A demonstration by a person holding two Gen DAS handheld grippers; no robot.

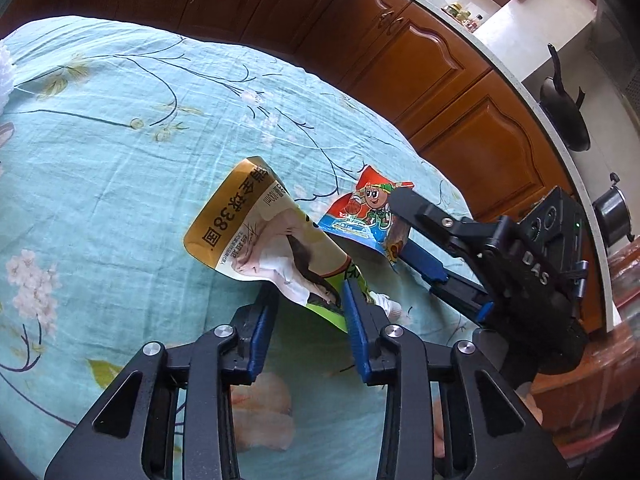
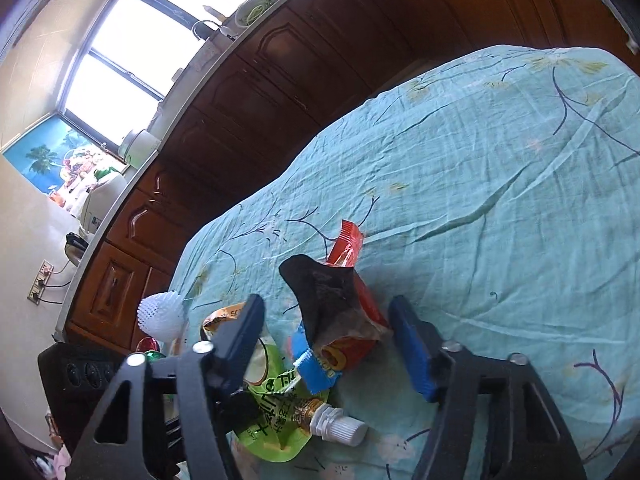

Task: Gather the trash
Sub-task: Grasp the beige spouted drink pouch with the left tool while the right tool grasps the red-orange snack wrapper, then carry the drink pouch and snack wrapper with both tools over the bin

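A gold, white and green drink pouch (image 1: pixel 260 244) with a white screw cap (image 1: pixel 390 306) lies on the teal floral cloth (image 1: pixel 120 152). My left gripper (image 1: pixel 310 316) is open, its blue pads on either side of the pouch's green lower end. A red and blue snack wrapper (image 1: pixel 366 210) lies just beyond the pouch. My right gripper (image 1: pixel 398 220) straddles that wrapper. In the right wrist view the right gripper (image 2: pixel 330 322) is open around the crumpled wrapper (image 2: pixel 340 312), with the pouch (image 2: pixel 280 412) and its cap (image 2: pixel 340 426) below.
A white foam fruit net (image 2: pixel 162 316) lies near the cloth's far edge. Brown wooden cabinets (image 1: pixel 420 60) and a counter with pots (image 1: pixel 564 108) run behind the table. A black box (image 2: pixel 80 376) shows at the left in the right wrist view.
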